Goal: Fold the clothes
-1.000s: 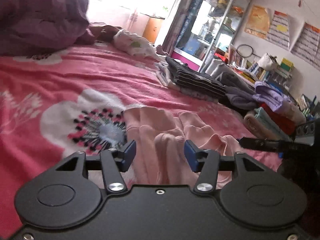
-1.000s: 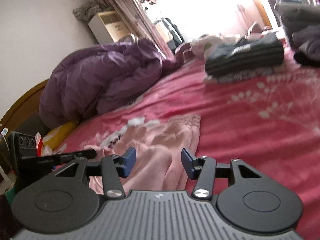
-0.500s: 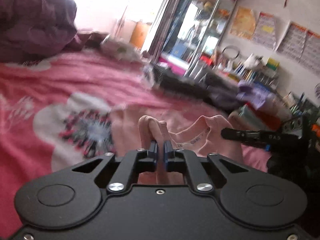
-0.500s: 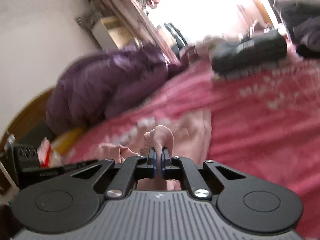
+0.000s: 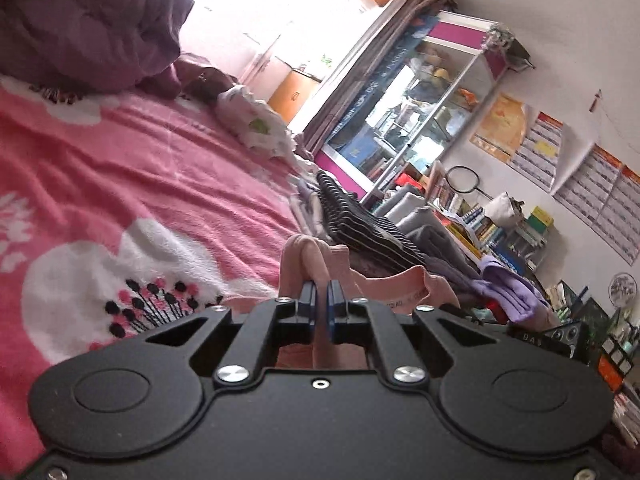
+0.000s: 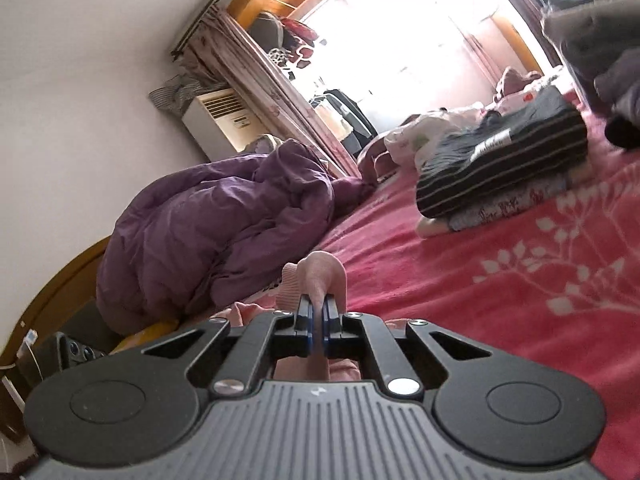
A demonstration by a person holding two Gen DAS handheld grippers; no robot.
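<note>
A pale pink garment (image 5: 316, 258) is lifted off the pink flowered bedspread (image 5: 120, 184). My left gripper (image 5: 322, 300) is shut on a bunched fold of it, and the neckline with its label (image 5: 404, 296) hangs off to the right. In the right wrist view my right gripper (image 6: 318, 312) is shut on another fold of the pink garment (image 6: 320, 272), which bulges above the blue pads. The cloth below both grippers is hidden by their black bodies. The other gripper's black body shows at the lower right edge of the left wrist view and the lower left of the right one.
A crumpled purple duvet (image 6: 216, 220) lies at the head of the bed. A folded striped dark garment (image 6: 504, 160) tops a stack of folded clothes, with more clothes (image 5: 508, 276) heaped at the bed's edge. A glass cabinet (image 5: 420, 100) and bookshelves (image 5: 500, 224) stand beyond.
Both grippers closed on folds of the pink garment, which lay flat a second ago, and have raised it off the bed. Both views have tilted and moved over the bedspread.
</note>
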